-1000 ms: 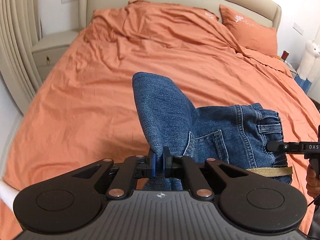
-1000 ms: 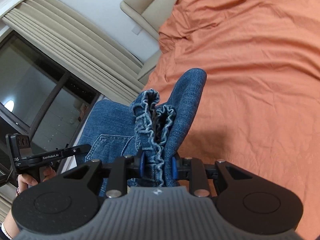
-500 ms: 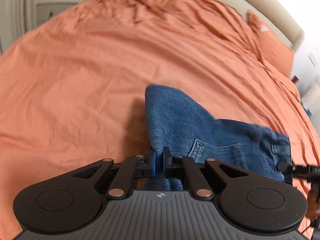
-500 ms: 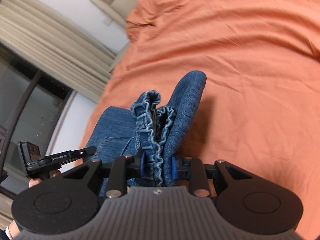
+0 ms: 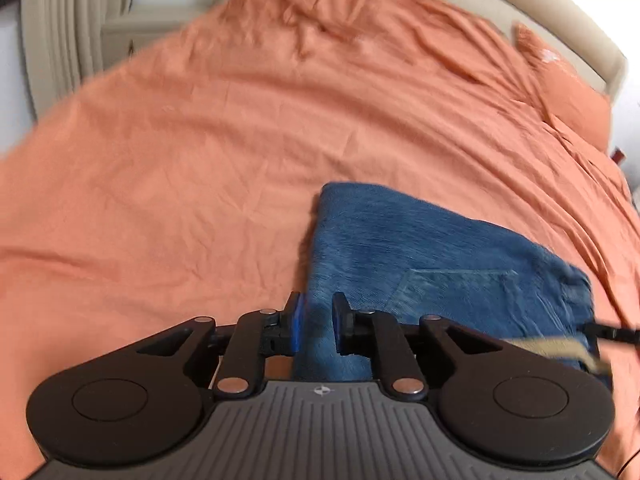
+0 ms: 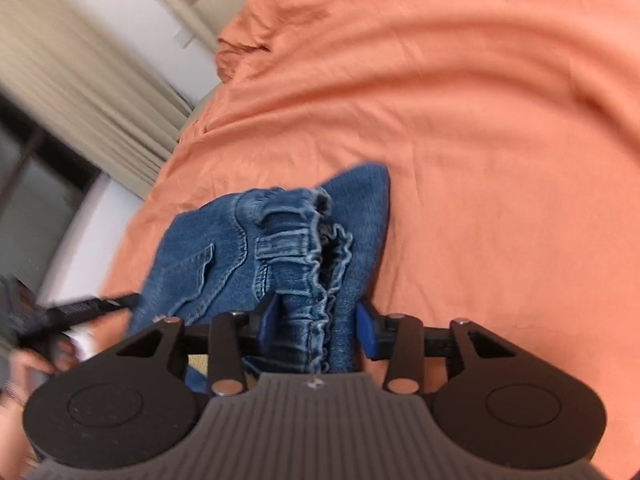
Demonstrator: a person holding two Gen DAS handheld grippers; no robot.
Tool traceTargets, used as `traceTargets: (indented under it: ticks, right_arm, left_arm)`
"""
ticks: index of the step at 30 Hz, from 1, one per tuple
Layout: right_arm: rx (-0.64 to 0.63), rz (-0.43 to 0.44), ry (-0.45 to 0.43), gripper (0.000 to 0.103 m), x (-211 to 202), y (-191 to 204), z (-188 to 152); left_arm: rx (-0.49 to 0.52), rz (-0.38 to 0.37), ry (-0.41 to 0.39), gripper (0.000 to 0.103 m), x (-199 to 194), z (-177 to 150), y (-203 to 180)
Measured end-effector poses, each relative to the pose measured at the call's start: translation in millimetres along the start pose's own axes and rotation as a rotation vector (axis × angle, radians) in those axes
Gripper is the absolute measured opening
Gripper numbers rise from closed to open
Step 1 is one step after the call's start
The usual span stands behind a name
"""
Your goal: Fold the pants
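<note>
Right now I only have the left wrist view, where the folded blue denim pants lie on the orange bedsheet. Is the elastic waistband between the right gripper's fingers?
Observer: Yes, the gathered elastic waistband of the folded blue denim pants lies between the right gripper fingers, whose jaws are opening.
Operator: Does either blue pad touch the denim?
Observer: The right-hand blue pad stands clear of it; the other I cannot judge.
Operator: Anything beside the orange bedsheet?
Observer: Beige pleated curtains and a dark window.

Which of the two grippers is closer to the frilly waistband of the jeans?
Right. The right gripper straddles the waistband, jaws opening around it. The left gripper, jaws opening too, is at the jeans' other end, around the folded leg edge.
</note>
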State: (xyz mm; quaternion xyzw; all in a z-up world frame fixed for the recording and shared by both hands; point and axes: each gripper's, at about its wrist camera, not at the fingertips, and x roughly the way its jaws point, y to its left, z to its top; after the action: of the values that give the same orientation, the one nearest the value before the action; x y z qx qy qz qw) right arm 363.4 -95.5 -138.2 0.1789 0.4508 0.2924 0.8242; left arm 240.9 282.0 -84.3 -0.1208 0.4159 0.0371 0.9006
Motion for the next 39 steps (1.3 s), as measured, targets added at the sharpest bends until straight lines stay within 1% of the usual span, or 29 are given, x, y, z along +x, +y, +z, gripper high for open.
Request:
traceTargets:
  ticks: [2, 4, 5, 7, 9, 10, 12, 13, 14, 16, 18, 20, 23, 26, 28, 29, 30, 31, 34, 35, 38, 39]
  right_arm:
    - [-0.12, -0.078, -0.056, 0.042, -14.6, 20.8, -3.3]
    - [-0.243, -0.136, -0.111, 0.041, -26.6, 44.7, -11.8]
    - [-0.306, -0.138, -0.133, 0.041, -30.7, 59.6, -17.4]
    - [-0.412, -0.126, -0.154, 0.037, -33.3, 89.5, -31.1]
    - [-0.511, -0.114, -0.155, 0.024, -27.1, 115.9, -47.5]
    - [-0.548, -0.111, -0.149, 0.023, -20.3, 126.3, -55.0]
    - [-0.588, -0.118, -0.131, 0.023, -3.1, 139.3, -66.7]
    - [-0.606, -0.136, -0.124, 0.023, 5.2, 140.3, -73.0]
    - [-0.613, -0.153, -0.114, 0.029, 12.9, 139.0, -77.7]
    - [-0.614, -0.162, -0.099, 0.03, 22.3, 130.6, -87.9]
    - [-0.588, -0.151, -0.101, 0.03, 24.3, 120.6, -95.8]
    - [-0.554, -0.145, -0.105, 0.03, 27.5, 112.6, -101.2]
    - [-0.55, -0.164, -0.12, 0.03, 35.8, 112.0, -106.8]
    - [-0.533, -0.178, -0.119, 0.03, 34.7, 116.4, -104.8]
    - [-0.506, -0.174, -0.111, 0.035, 30.6, 119.4, -98.9]
    - [-0.492, -0.168, -0.1, 0.048, 26.3, 122.4, -95.0]
    - [-0.487, -0.16, -0.093, 0.063, 20.6, 126.6, -92.9]
    - [-0.494, -0.156, -0.101, 0.068, 12.8, 131.6, -91.9]
    - [-0.532, -0.174, -0.15, 0.071, -19.1, 149.3, -91.6]
    - [-0.531, -0.177, -0.162, 0.074, -30.1, 153.8, -91.8]
    - [-0.521, -0.184, -0.222, 0.078, -70.4, 166.4, -93.6]
    - [-0.521, -0.193, -0.252, 0.079, -85.0, 170.5, -95.7]
  left_arm:
    - [0.049, 0.011, -0.029, 0.016, -20.4, -10.7, -13.2]
    - [0.085, -0.007, -0.045, 0.016, -34.7, -23.3, -28.0]
    - [0.098, -0.011, -0.053, 0.016, -39.6, -30.3, -34.8]
    - [0.127, 0.001, -0.075, 0.016, -42.7, -43.1, -50.1]
    - [0.138, -0.002, -0.078, 0.016, -40.4, -54.9, -60.8]
    - [0.127, -0.008, -0.071, 0.016, -36.2, -58.9, -66.3]
    - [0.106, -0.007, -0.054, 0.016, -28.4, -69.9, -67.1]
    - [0.092, -0.005, -0.046, 0.016, -24.3, -75.3, -64.8]
    - [0.08, -0.006, -0.041, 0.015, -21.3, -80.9, -62.7]
    - [0.059, -0.006, -0.006, 0.015, -11.9, -91.1, -57.3]
    - [0.091, 0.006, 0.007, 0.013, -5.2, -101.0, -57.9]
    - [0.133, 0.026, 0.0, 0.012, -2.4, -106.7, -62.3]
    - [0.11, 0.034, 0.002, 0.012, -1.8, -106.2, -62.6]
    - [0.127, 0.053, -0.018, 0.012, -7.9, -104.8, -68.1]
    - [0.158, 0.076, -0.037, 0.013, -16.1, -101.6, -76.1]
    - [0.169, 0.087, -0.049, 0.014, -22.4, -99.2, -80.3]
    - [0.175, 0.094, -0.066, 0.017, -29.3, -97.9, -83.9]
    - [0.181, 0.098, -0.09, 0.019, -39.1, -96.2, -88.8]
    - [0.2, 0.11, -0.148, 0.022, -69.4, -93.4, -105.5]
    - [0.207, 0.117, -0.163, 0.022, -79.7, -93.0, -111.3]
    - [0.219, 0.123, -0.228, 0.024, -113.2, -95.9, -126.6]
    - [0.232, 0.12, -0.252, 0.027, -125.7, -99.0, -132.0]
